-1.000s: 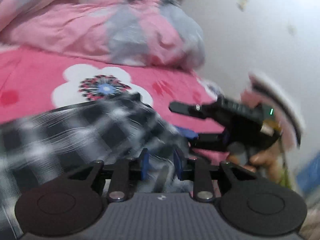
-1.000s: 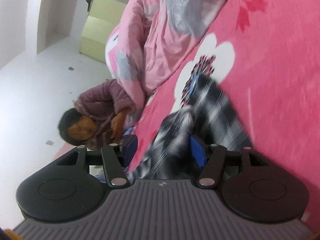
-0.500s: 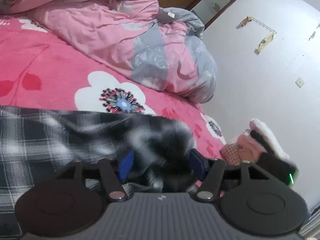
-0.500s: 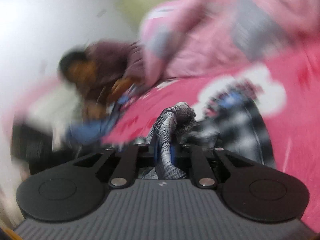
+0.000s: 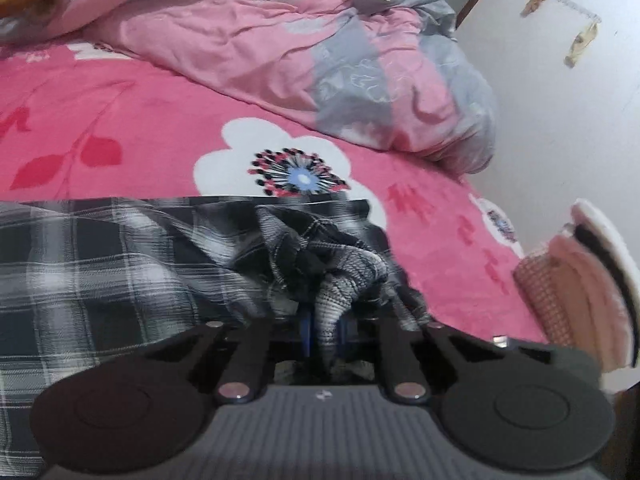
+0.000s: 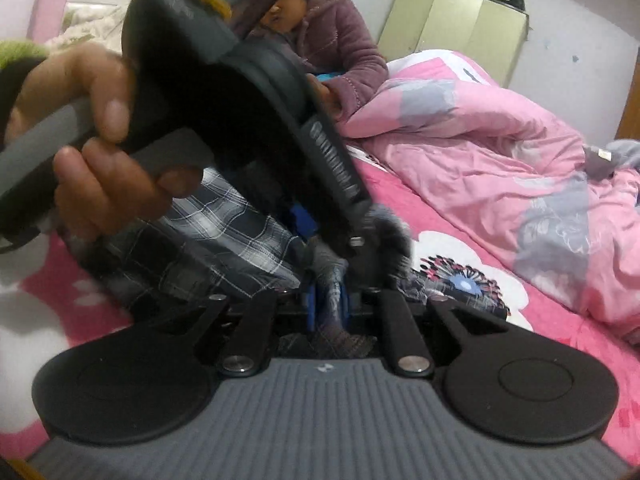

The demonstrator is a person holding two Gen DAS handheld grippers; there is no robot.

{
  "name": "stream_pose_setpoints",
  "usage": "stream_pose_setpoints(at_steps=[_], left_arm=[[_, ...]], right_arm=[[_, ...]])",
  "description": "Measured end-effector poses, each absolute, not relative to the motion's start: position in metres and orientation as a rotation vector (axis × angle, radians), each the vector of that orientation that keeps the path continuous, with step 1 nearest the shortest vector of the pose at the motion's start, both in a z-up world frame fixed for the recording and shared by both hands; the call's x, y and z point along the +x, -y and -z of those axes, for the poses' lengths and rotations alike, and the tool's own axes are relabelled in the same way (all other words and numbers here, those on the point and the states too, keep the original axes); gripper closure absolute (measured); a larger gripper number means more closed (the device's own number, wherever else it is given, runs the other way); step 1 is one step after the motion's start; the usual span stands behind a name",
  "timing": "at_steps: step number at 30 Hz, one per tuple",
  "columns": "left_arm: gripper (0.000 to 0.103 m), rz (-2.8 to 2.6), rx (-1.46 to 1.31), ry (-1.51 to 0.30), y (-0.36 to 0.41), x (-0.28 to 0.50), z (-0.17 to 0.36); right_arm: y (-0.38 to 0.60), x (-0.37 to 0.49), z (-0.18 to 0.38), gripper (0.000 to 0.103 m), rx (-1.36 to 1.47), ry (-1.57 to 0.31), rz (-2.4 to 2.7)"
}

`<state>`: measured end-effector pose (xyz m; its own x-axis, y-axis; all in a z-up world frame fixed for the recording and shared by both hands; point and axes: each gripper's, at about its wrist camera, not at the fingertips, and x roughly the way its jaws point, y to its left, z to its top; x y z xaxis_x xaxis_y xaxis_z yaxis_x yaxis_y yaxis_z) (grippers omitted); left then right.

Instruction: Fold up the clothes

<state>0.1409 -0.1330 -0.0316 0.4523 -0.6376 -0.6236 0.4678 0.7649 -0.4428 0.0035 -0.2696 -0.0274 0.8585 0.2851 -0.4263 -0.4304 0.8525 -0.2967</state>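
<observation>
Pink floral bed sheet; black-and-white plaid cloth garment spread, bunched at one end. Left claw and right claw each pinch bunched cloth. Fold incomplete, garment unflattened.

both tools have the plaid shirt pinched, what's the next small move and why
Probably draw both tools apart to pull the fabric flat. The left tool and right tool are shut on the plaid shirt close together, and the cloth between them lies bunched on the pink sheet.

Black and grey handheld tongs

Each of the tongs had a ribbed grey body, two round black discs, black linkage arms with silver screws, and blue pads; a hand showed a green cuff.
</observation>
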Motion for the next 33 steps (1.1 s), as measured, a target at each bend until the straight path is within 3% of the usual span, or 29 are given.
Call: stream_pose_setpoints(at_steps=[8, 13, 16, 18, 19, 23, 26, 30, 33], left_arm=[[0.092, 0.669, -0.156, -0.799, 0.135, 0.139, 0.018], [0.092, 0.669, -0.131, -0.769, 0.141, 0.138, 0.009], [0.092, 0.669, -0.117, -0.748, 0.145, 0.137, 0.003], [0.092, 0.67, -0.123, -0.741, 0.147, 0.141, 0.0], [0.092, 0.671, -0.128, -0.739, 0.148, 0.143, -0.002], [0.091, 0.686, -0.126, -0.754, 0.16, 0.153, 0.002], [0.091, 0.679, -0.107, -0.75, 0.168, 0.155, 0.005], [0.091, 0.688, -0.09, -0.733, 0.167, 0.15, 0.001], [0.091, 0.694, -0.08, -0.73, 0.167, 0.144, -0.003]], right_arm=[[0.373, 0.017, -0.007, 0.075, 0.111, -0.381, -0.453], [0.386, 0.057, 0.005, 0.073, 0.106, -0.464, -0.467], [0.381, 0.078, 0.017, 0.077, 0.144, -0.534, -0.551], [0.381, 0.086, 0.024, 0.1, 0.208, -0.596, -0.599], [0.381, 0.09, 0.027, 0.102, 0.252, -0.629, -0.627], [0.396, 0.083, 0.033, 0.103, 0.53, -0.633, -0.751], [0.402, 0.081, 0.043, 0.103, 0.546, -0.65, -0.641], [0.428, 0.074, 0.038, 0.099, 0.603, -0.526, -0.548], [0.425, 0.08, 0.043, 0.099, 0.603, -0.568, -0.567]])
